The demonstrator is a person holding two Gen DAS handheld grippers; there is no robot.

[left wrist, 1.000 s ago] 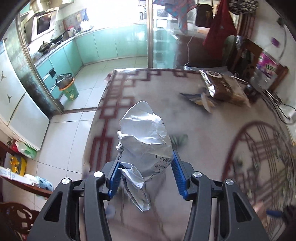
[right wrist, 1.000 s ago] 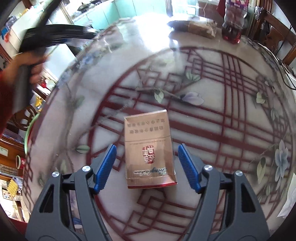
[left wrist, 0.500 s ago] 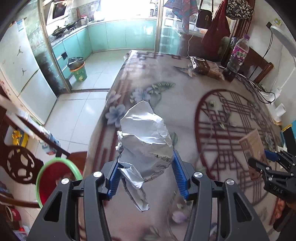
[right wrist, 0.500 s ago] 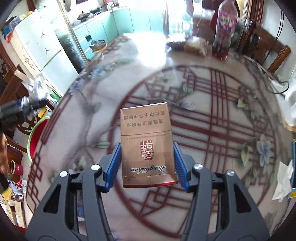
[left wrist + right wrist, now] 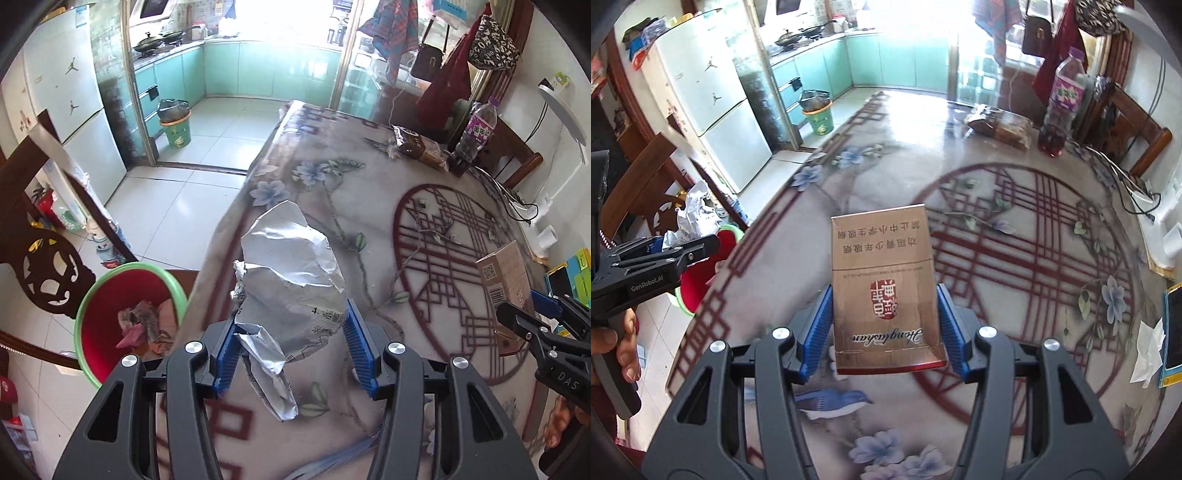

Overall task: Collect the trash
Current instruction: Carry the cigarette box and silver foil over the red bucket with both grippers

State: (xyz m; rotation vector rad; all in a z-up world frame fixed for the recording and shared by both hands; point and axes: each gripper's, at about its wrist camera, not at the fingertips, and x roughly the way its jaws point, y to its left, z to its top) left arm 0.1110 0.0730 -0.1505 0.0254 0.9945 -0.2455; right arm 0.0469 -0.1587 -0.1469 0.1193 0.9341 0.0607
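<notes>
Above the table (image 5: 369, 206): left hand-held gripper (image 5: 291, 347) clamping crumpled paper (image 5: 291, 273); right hand-held gripper (image 5: 884, 328) clamping a brown cigarette pack (image 5: 882, 280).

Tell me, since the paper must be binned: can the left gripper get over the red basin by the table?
Probably yes: the left gripper, clamped on the crumpled paper, has open air toward the red basin below the table edge.

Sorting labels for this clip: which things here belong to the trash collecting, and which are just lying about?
Job: crumpled paper in left gripper; cigarette box in right gripper; red bin.
Lying about: drink bottle, bread bag, tissue.
</notes>
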